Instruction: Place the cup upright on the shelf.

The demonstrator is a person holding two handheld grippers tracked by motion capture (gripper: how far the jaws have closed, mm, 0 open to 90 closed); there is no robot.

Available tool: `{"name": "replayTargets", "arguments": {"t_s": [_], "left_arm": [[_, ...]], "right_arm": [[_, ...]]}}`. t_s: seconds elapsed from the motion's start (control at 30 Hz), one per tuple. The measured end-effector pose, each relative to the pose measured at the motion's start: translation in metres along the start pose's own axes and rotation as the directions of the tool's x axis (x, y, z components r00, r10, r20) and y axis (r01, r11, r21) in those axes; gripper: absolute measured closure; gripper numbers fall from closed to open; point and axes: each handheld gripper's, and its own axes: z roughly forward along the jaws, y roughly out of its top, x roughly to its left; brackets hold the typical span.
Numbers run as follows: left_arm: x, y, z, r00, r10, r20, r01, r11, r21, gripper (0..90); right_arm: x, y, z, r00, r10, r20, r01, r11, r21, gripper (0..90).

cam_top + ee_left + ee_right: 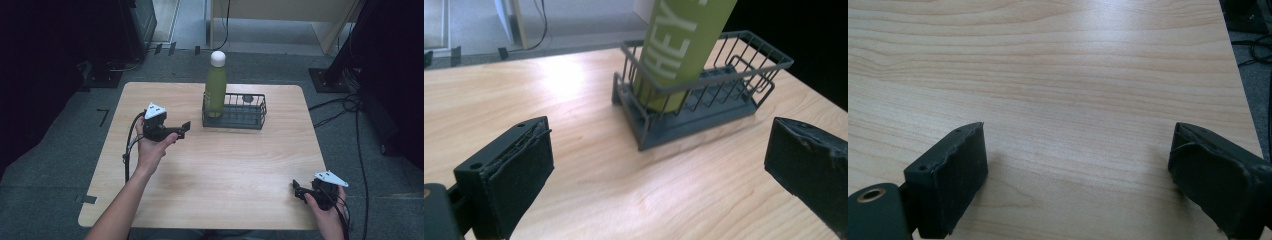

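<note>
A green bottle point(215, 87) with a white cap stands upright in the left end of a dark wire basket point(246, 116) at the back middle of the wooden table point(225, 165). My left gripper point(184, 130) is held just left of the basket, pointing at it, open and holding nothing. In the left gripper view the bottle point(680, 45) and the basket point(724, 102) lie ahead of the wide-apart jaws of the left gripper point(664, 167). My right gripper point(296, 190) rests low at the table's front right corner. The right gripper point(1078, 175) is open over bare wood.
A small grey round thing point(247, 98) lies in the basket's right half. Cables point(345, 105) run over the grey floor to the table's right. Dark equipment stands at the back left and right, and pale wooden furniture point(280, 12) stands behind the table.
</note>
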Motion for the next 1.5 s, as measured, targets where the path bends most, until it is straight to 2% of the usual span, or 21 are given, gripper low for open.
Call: {"name": "replayTargets", "arguments": {"t_s": [0.13,0.33,0.8,1.07,1.5], "left_arm": [[0.005,-0.013,-0.010,0.9995,0.013,-0.029,-0.013,0.9999,0.003,0.0],[0.017,-0.030,-0.027,0.9987,-0.014,-0.049,0.014,0.9999,-0.003,0.0],[0.037,-0.072,-0.058,0.9942,-0.029,-0.104,0.032,0.9991,0.026,0.0],[0.051,-0.098,-0.071,0.9868,-0.050,-0.154,0.058,0.9971,0.050,0.0],[0.076,-0.145,-0.091,0.9692,-0.099,-0.226,0.123,0.9880,0.093,0.0]], "right_arm": [[0.000,0.000,0.000,1.0000,0.000,0.000,0.000,1.000,0.000,8.4],[0.000,0.000,0.000,1.0000,0.000,0.000,0.000,1.000,0.000,8.4],[0.000,0.000,0.000,1.0000,0.000,0.000,0.000,1.000,0.000,8.3],[0.000,0.000,0.000,1.0000,0.000,0.000,0.000,1.000,0.000,8.4],[0.000,0.000,0.000,1.0000,0.000,0.001,0.000,1.000,0.000,8.1]]}}
